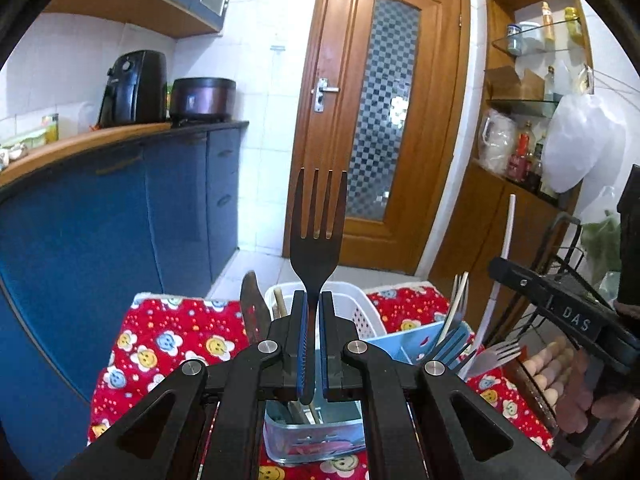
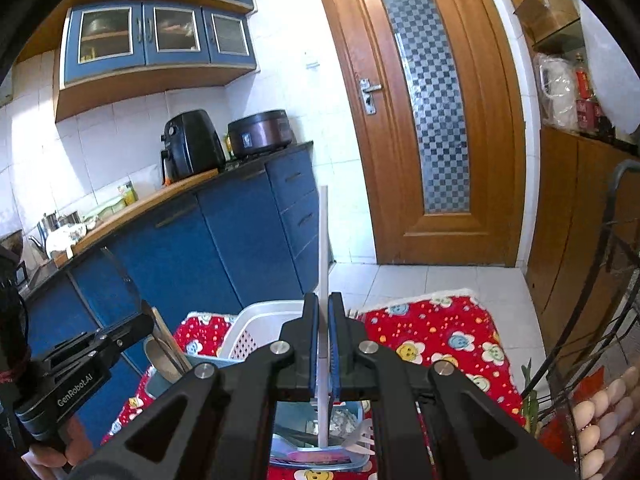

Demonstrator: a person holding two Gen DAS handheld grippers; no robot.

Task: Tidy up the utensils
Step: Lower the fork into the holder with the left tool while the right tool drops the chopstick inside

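Note:
My left gripper (image 1: pixel 314 300) is shut on the neck of a dark metal fork (image 1: pixel 318 220), which stands upright with its tines up. Under it sits a clear box (image 1: pixel 316 440) holding several utensils. Behind that stand a white perforated basket (image 1: pixel 362 314) and a light blue holder (image 1: pixel 404 346) with forks in it. My right gripper (image 2: pixel 323 304) is shut on a thin white stick (image 2: pixel 325 240) that points straight up, its lower end over the clear box (image 2: pixel 348 420). The right gripper (image 1: pixel 560 308) also shows at the right of the left wrist view, and the left gripper (image 2: pixel 80 364) at the lower left of the right wrist view.
All containers rest on a red flowered cloth (image 1: pixel 160 344). A wire rack with eggs (image 2: pixel 600 412) stands close on the right. Blue kitchen cabinets (image 1: pixel 100 220) run along the left. A wooden door (image 1: pixel 380 100) is straight ahead, with white floor tiles before it.

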